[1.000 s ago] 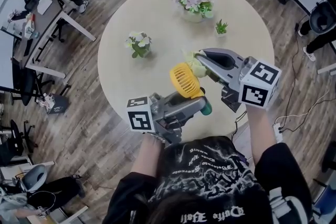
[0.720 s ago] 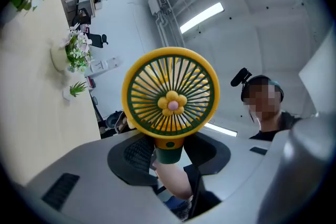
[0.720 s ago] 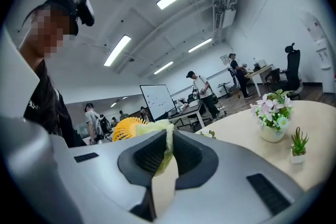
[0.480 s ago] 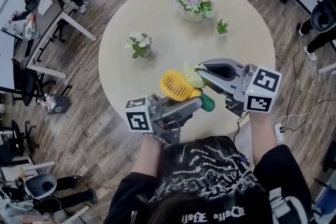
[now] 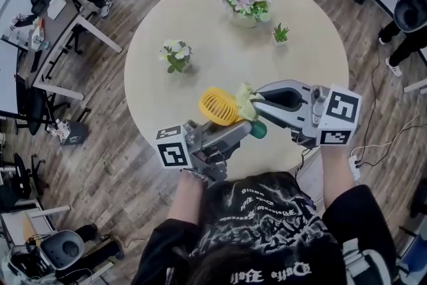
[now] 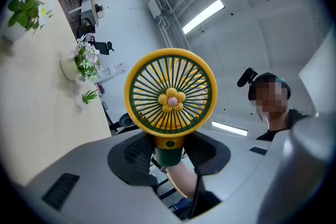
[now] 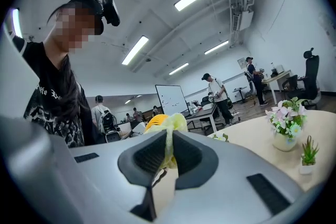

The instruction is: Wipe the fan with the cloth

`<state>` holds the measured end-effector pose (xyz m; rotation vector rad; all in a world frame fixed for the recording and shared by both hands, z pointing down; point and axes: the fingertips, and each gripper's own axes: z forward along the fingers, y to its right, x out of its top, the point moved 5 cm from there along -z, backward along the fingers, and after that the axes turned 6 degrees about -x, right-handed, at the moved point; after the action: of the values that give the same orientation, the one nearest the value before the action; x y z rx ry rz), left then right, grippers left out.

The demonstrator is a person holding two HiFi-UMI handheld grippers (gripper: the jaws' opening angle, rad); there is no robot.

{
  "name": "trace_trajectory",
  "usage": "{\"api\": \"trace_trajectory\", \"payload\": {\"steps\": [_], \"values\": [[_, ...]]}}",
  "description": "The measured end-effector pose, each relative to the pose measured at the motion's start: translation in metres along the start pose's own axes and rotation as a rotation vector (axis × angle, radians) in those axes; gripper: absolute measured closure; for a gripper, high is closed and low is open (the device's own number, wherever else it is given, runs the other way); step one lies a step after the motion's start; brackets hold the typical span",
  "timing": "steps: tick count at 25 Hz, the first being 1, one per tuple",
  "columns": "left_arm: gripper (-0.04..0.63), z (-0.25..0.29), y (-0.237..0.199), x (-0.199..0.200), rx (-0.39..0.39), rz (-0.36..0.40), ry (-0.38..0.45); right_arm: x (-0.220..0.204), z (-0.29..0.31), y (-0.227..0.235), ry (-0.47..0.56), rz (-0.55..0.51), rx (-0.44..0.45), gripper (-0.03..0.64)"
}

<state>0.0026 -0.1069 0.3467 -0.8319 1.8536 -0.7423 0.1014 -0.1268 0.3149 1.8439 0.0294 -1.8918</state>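
**A:** The fan [image 5: 219, 105] has swung toward the left of the head view, and its head now hangs a little nearer the person, over the near part of the tabletop [image 5: 200, 30]. The right tongs [image 5: 256, 99] have dropped lower in that view and followed it in.

**B:** And the cloth [image 5: 245, 101]?

**A:** It has come along, pinched in a narrow fold between the right tongs' pads. It now sits right against the rim of the fan head, touching it as far as I can tell. Earlier it was higher up and behind the head.

**B:** Who has the fan?

**A:** The left tongs [image 6: 170, 157], closed on the green handle [image 5: 259, 129] low down, with the head standing clear above the pads. Nothing rests on the tabletop; the fan is in the air.

**B:** So what might go wrong?

**A:** Two things, I'd judge. The grip is far from the head, so a firm sideways rub could pivot the handle in the pads or lever it out. And only a small bunch of cloth is caught. If it snags on the grille [image 6: 157, 86] slats, a drag could pull it free.

**B:** Anything else different?

**A:** The left tongs have hardly shifted and their grip looks the same. The change is mostly in the fan's tilt and the right tongs.
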Motion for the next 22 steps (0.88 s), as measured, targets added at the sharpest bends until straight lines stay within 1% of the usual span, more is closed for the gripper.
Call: {"api": "trace_trajectory", "payload": {"steps": [3, 5, 11, 14, 17, 20, 22], "values": [[0.402, -0.002, 0.0, 0.0, -0.02, -0.003, 0.05, -0.001, -0.001, 0.0, -0.002, 0.017, 0.018, 0.577], [0.402, -0.003, 0.002, -0.002, -0.034, 0.006, 0.068, -0.002, -0.003, -0.003, -0.013, 0.014, 0.036, 0.577], [0.402, -0.005, 0.015, -0.003, -0.098, 0.046, 0.103, 0.003, -0.014, -0.017, -0.055, -0.031, 0.144, 0.577], [0.402, -0.006, 0.017, 0.002, -0.127, 0.046, 0.148, 0.006, -0.018, -0.021, -0.091, -0.059, 0.183, 0.577], [0.402, -0.013, 0.016, 0.007, -0.145, 0.024, 0.214, 0.001, -0.02, -0.023, -0.123, -0.062, 0.191, 0.578], [0.402, -0.022, 0.017, 0.009, -0.153, 0.018, 0.25, -0.012, -0.022, -0.026, -0.146, -0.042, 0.186, 0.578], [0.402, -0.029, 0.017, 0.014, -0.161, 0.013, 0.293, -0.019, -0.022, -0.03, -0.163, -0.034, 0.199, 0.578]]}}
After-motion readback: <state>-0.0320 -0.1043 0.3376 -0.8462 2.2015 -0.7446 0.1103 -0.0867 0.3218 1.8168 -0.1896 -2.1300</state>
